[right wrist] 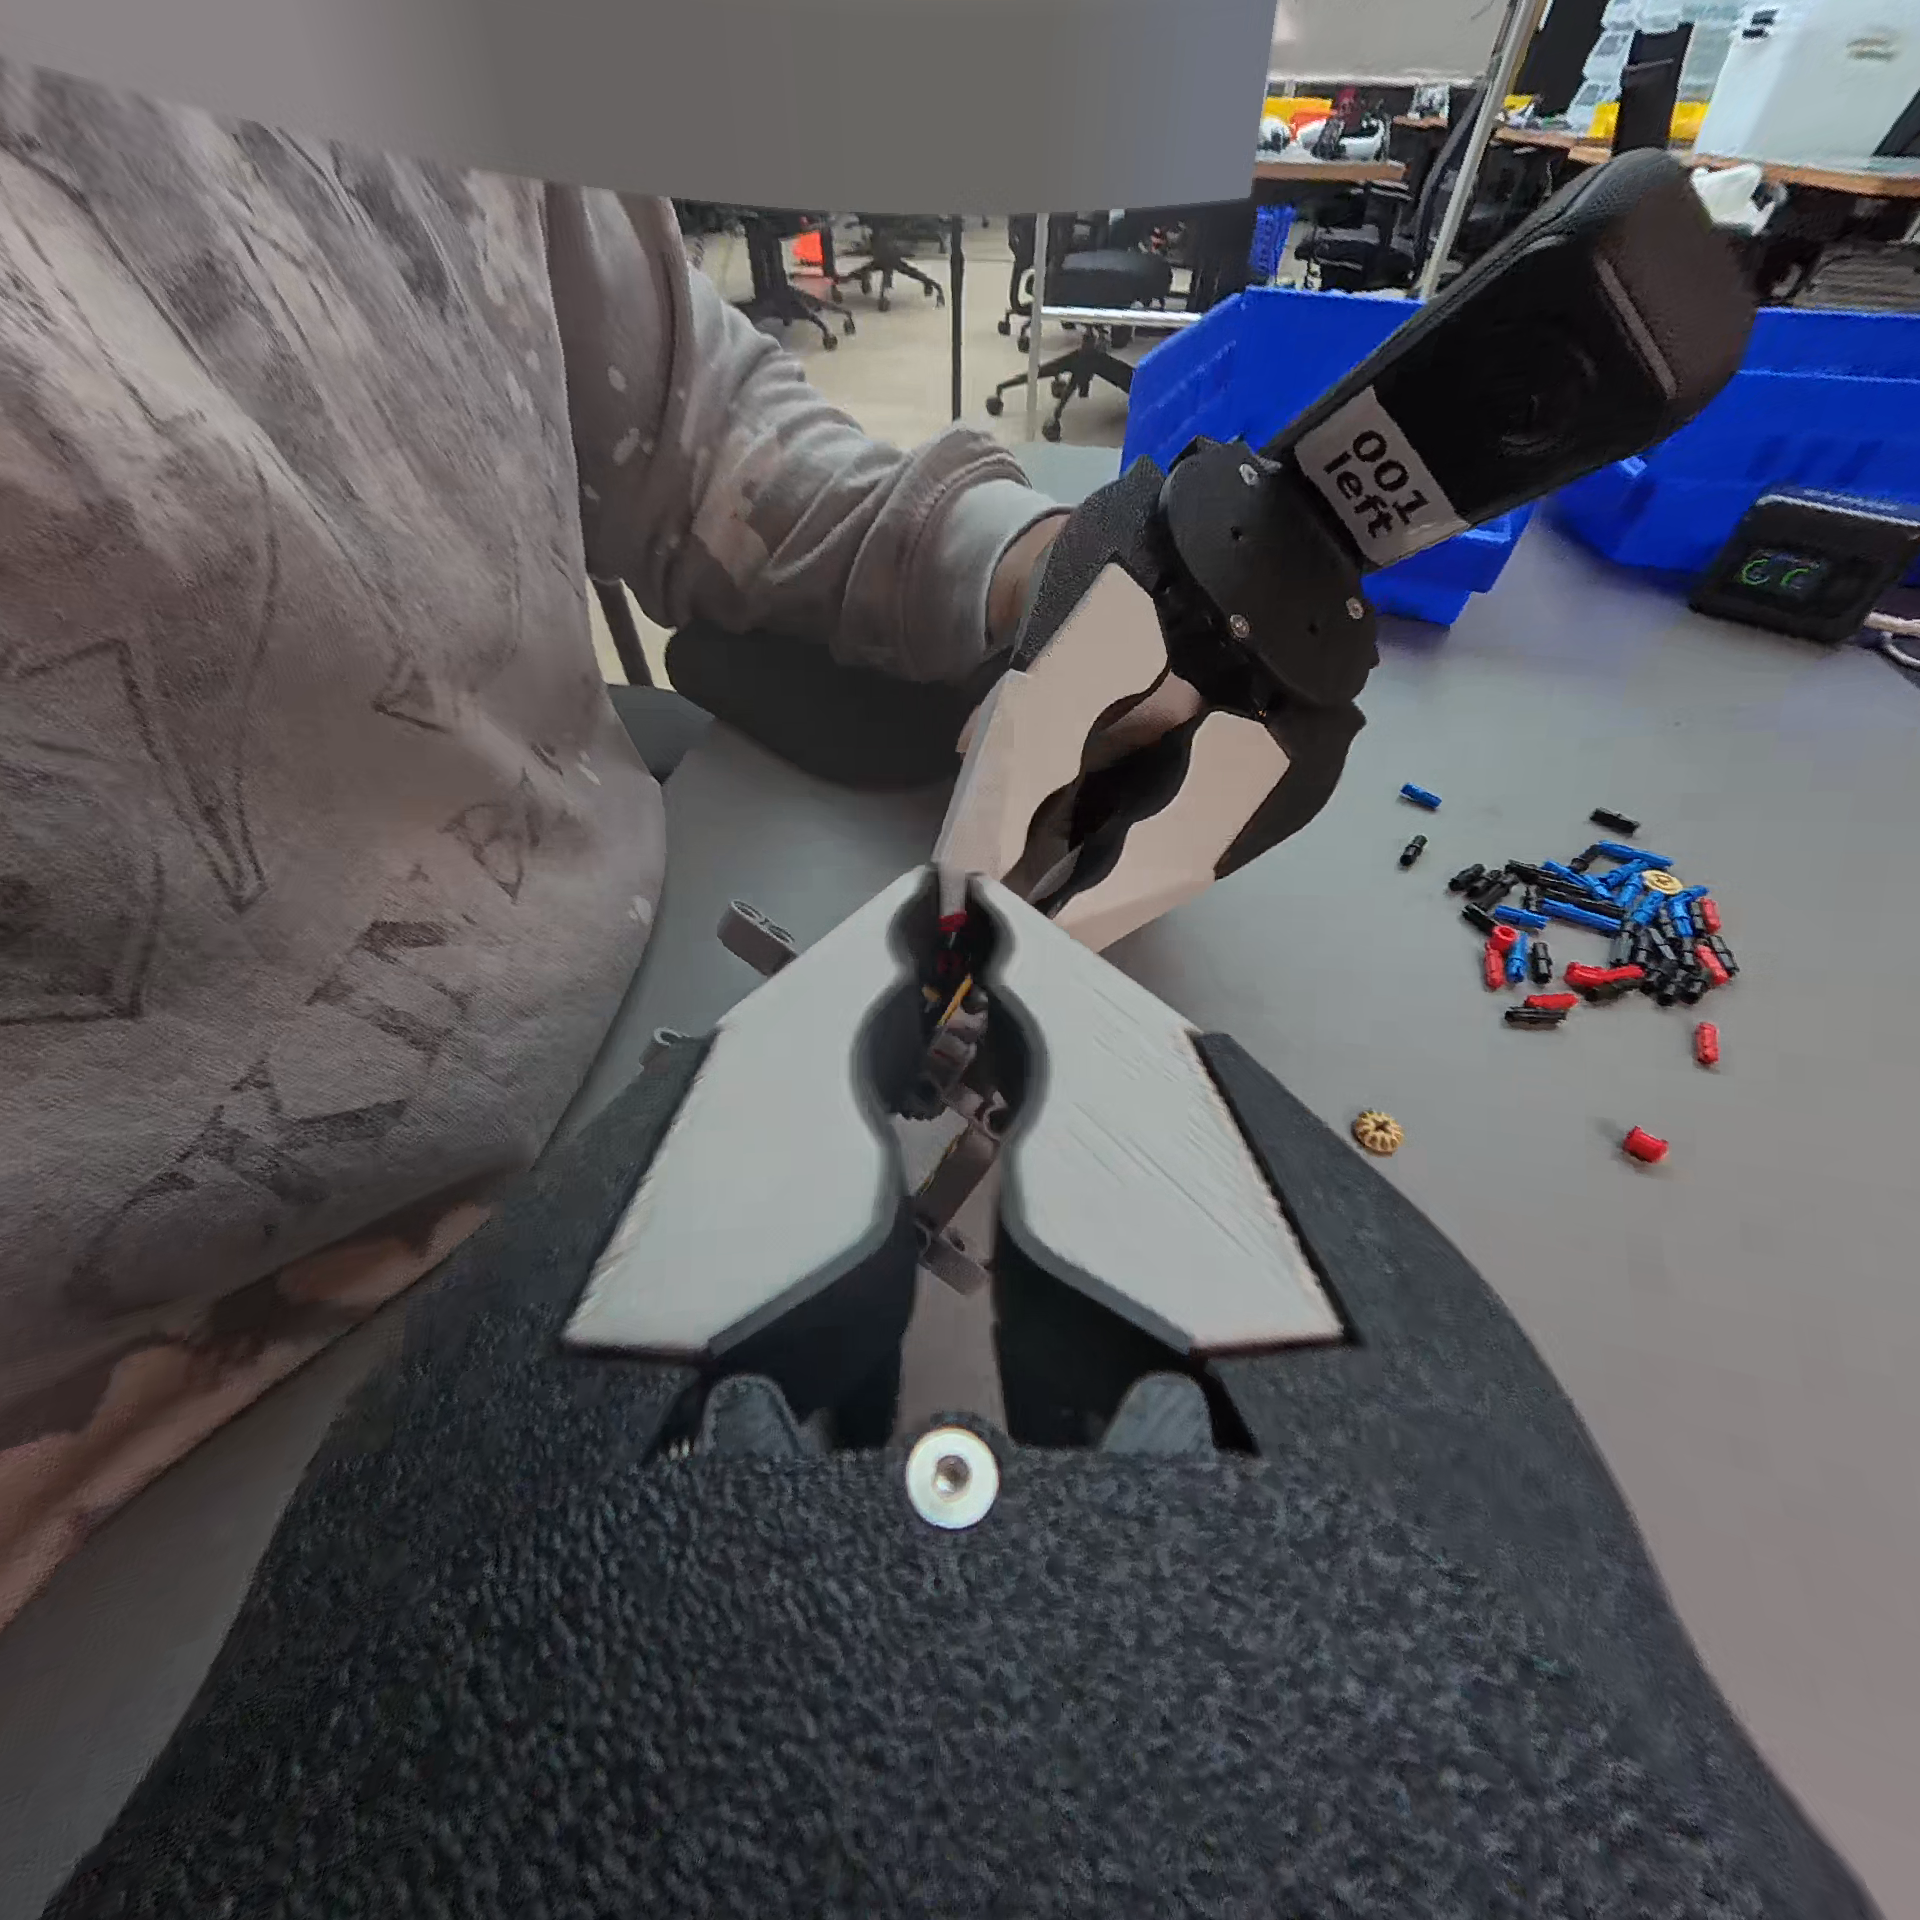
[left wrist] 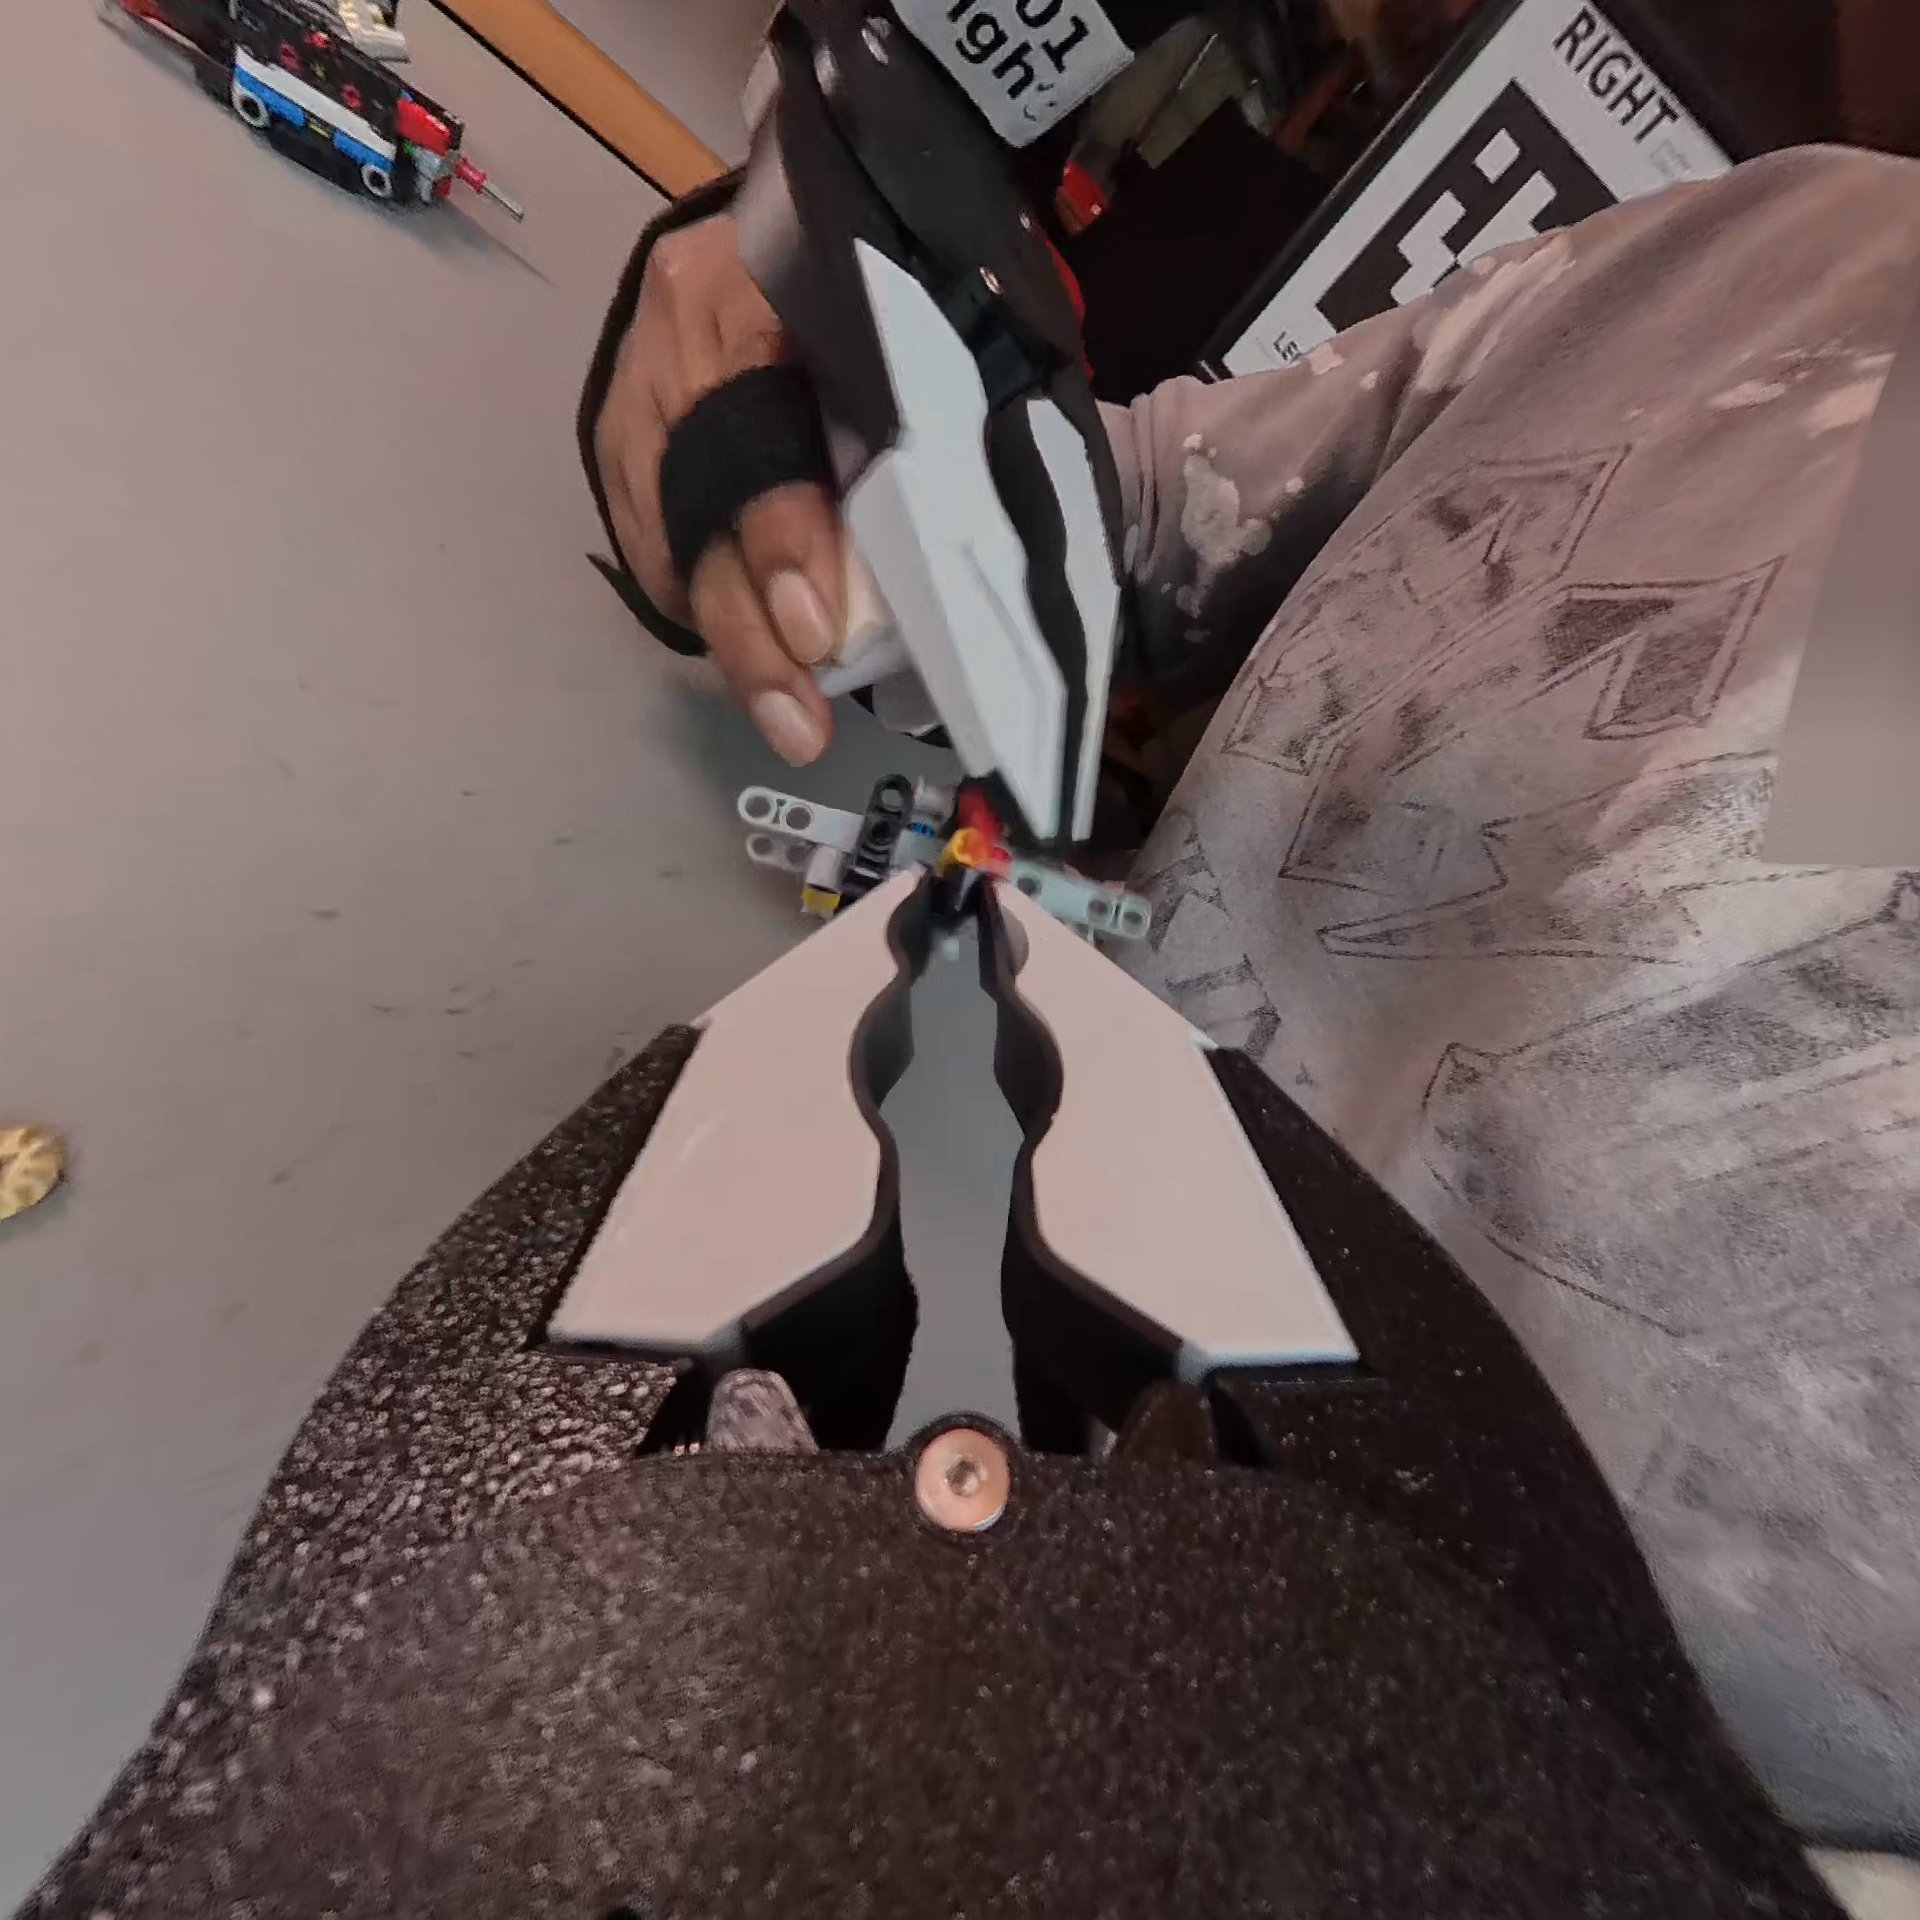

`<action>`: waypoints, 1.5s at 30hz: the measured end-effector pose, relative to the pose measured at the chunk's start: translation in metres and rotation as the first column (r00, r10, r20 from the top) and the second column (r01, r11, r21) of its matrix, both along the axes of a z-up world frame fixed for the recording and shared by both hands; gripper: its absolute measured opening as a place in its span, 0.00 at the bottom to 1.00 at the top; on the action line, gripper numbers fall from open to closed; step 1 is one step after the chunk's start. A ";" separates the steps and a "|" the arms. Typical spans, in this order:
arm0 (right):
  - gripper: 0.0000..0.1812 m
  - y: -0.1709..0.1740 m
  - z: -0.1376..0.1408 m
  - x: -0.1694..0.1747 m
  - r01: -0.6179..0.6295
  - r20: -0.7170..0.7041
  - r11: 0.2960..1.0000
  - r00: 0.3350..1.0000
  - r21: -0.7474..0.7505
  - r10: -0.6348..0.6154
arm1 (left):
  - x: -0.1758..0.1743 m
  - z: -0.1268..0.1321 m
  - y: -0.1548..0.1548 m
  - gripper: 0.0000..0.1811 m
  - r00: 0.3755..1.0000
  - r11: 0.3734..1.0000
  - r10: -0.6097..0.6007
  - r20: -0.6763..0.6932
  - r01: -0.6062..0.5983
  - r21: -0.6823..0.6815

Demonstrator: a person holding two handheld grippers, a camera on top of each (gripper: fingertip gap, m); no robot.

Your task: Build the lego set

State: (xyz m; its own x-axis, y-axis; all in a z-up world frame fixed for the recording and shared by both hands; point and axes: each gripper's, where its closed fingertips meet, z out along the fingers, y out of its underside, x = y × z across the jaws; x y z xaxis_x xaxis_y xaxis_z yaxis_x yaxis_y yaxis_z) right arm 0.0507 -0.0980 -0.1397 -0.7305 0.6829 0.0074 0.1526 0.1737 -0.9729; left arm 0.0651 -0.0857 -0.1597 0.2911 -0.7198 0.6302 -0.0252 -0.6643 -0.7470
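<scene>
A small lego assembly of grey beams, a black beam and yellow and red bits is held in the air between both grippers, close to a person's torso. My left gripper is shut on its near side. My right gripper comes down from above and is shut on the red end of the assembly. In the right wrist view the assembly sits between the fingers of the right gripper, and the left gripper meets it at the tips. Most of the assembly is hidden there.
A pile of black, blue and red pins lies on the grey table to the right, with a tan gear and a red piece nearer. Blue bins and a small screen device stand behind. A built model lies far left. Less than 4 cm separates the two grippers' tips.
</scene>
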 end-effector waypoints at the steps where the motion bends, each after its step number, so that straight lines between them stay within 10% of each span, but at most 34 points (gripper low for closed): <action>1: 0.01 -0.020 0.021 0.018 -0.166 -0.037 0.976 0.986 -0.139 0.163 | -0.009 -0.006 0.013 0.03 0.996 0.997 0.084 -0.038 -0.084 0.001; 2: 0.00 -0.038 0.038 0.031 -0.276 -0.035 0.924 0.960 -0.266 0.277 | -0.022 -0.006 0.024 0.03 0.990 0.989 0.143 -0.020 -0.143 -0.018; 4: 0.00 -0.036 0.005 0.014 -0.154 -0.010 0.988 0.988 0.028 0.154 | -0.026 0.010 0.015 0.03 0.992 0.991 0.126 -0.004 -0.126 0.052; 7: 0.00 0.008 0.033 0.004 0.006 -0.034 0.994 0.999 -0.110 -0.010 | -0.012 0.013 0.009 0.03 0.987 0.979 0.127 -0.094 -0.109 0.170; 12: 0.10 0.035 0.012 -0.008 0.179 0.013 0.980 0.983 0.084 -0.181 | -0.024 0.000 0.023 0.03 0.949 0.961 0.238 -0.205 -0.200 0.192; 45: 0.00 0.006 -0.021 -0.004 0.064 0.061 0.925 0.994 0.375 -0.093 | -0.012 -0.012 -0.003 0.05 0.823 0.829 0.338 -0.457 -0.030 0.558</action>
State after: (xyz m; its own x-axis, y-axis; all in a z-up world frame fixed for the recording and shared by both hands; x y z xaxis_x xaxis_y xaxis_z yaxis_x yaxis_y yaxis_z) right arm 0.0471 -0.0924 -0.1603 -0.6830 0.6970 0.2185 0.2514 0.5052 -0.8256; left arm 0.0530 -0.0890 -0.1717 0.6191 -0.7792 -0.0979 -0.4243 -0.2270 -0.8766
